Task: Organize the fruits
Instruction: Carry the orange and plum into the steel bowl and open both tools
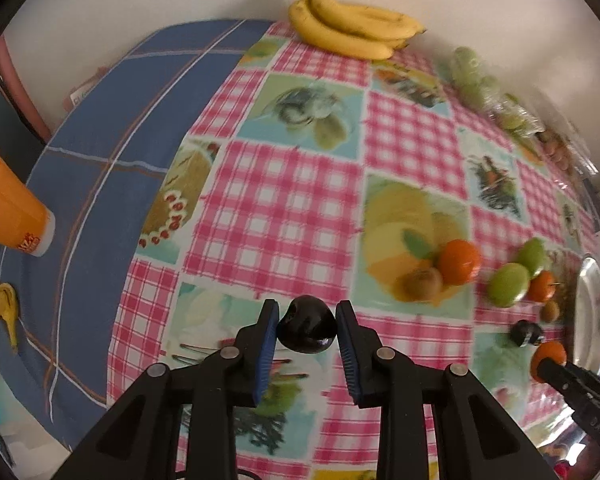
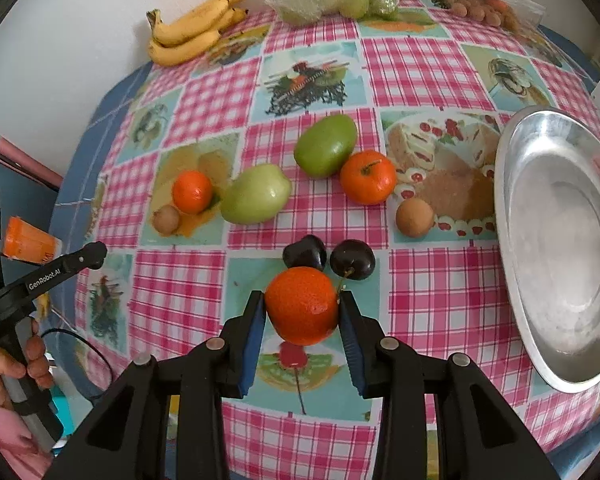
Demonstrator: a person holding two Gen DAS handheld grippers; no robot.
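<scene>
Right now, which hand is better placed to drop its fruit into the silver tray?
Right. Its tongs grip the round orange tangerine beside the oval silver metal tray. The left tongs, around a dark plum, sit farther from it.

"GenRobot.AI" is printed in white along the black finger of the left gripper (image 2: 82, 258) in the right wrist view, while lettering on the orange cup (image 1: 8, 208) is perhaps too blurred to be read.
</scene>
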